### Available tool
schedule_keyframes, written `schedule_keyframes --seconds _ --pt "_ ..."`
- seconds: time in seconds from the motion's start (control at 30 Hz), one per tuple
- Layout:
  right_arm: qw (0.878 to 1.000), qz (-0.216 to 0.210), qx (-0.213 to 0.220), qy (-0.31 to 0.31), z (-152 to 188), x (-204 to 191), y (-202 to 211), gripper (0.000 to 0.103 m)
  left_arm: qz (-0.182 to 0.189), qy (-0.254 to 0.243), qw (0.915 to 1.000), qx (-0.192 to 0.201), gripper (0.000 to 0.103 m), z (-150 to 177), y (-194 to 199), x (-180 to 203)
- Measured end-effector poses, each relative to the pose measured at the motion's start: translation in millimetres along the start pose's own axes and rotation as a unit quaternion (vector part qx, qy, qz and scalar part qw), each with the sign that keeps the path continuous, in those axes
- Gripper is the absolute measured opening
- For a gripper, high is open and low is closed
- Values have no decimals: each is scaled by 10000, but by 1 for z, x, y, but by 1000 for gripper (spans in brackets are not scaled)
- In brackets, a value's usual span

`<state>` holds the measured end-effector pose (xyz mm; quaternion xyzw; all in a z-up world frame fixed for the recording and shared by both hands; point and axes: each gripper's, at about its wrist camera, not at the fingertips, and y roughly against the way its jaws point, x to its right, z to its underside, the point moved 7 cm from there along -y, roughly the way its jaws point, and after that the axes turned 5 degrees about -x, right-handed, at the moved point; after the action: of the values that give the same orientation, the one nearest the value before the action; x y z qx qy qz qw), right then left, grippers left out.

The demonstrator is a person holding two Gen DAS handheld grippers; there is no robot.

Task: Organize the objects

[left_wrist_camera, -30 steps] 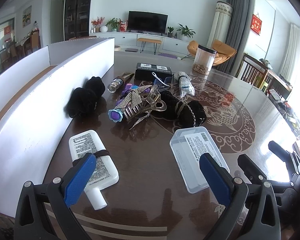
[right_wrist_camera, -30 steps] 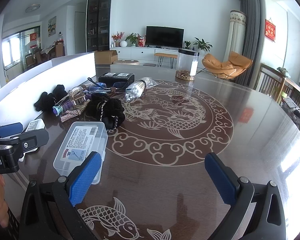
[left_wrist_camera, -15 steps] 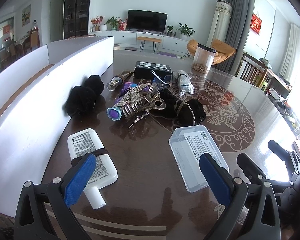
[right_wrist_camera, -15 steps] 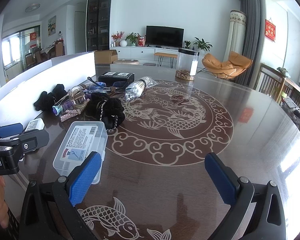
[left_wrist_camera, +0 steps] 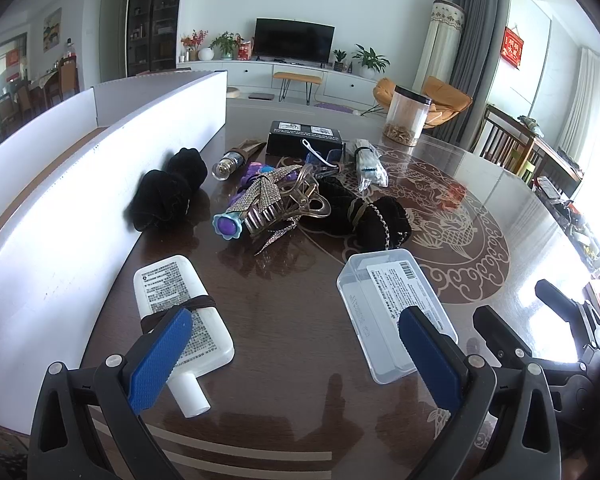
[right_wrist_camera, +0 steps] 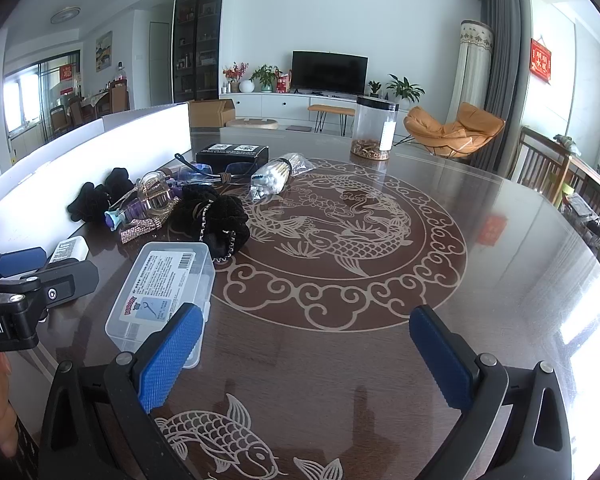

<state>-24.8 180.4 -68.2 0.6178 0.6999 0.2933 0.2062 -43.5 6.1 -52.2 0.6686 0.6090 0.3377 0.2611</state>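
My left gripper (left_wrist_camera: 296,352) is open above the near table edge, nothing between its blue pads. A white tube (left_wrist_camera: 180,312) with a dark band lies by its left finger; a clear plastic box (left_wrist_camera: 392,312) lies by its right finger. Beyond sit a rhinestone hair claw with a purple-tipped item (left_wrist_camera: 272,208), black scrunchies (left_wrist_camera: 368,216), and black cloth lumps (left_wrist_camera: 164,192). My right gripper (right_wrist_camera: 304,344) is open over bare table, the clear box (right_wrist_camera: 164,288) to its left. The left gripper's finger (right_wrist_camera: 40,280) shows at the right view's left edge.
A long white box wall (left_wrist_camera: 80,184) runs along the table's left side. Farther back lie a black carton (left_wrist_camera: 304,136), glasses (left_wrist_camera: 320,156), a bagged bundle (left_wrist_camera: 368,164), a small bottle (left_wrist_camera: 232,160) and a clear jar (left_wrist_camera: 404,120). The table's right half (right_wrist_camera: 480,240) holds only its fish inlay.
The left wrist view has shifted very slightly; the objects sit a touch lower and nearer. Both grippers stay open and nothing on the table has moved.
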Motion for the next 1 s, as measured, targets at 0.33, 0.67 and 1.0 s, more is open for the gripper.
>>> schedule_keyframes --seconds 0.33,0.67,1.0 --pt "10000 2 -2 2 0 0 0 103 -2 1 10000 1 103 1 0 0" --pt "10000 6 -1 -13 0 1 0 103 5 9 10000 -8 103 2 -1 1" --pt "10000 4 -11 -11 1 1 0 103 12 12 10000 -23 103 4 -1 2"
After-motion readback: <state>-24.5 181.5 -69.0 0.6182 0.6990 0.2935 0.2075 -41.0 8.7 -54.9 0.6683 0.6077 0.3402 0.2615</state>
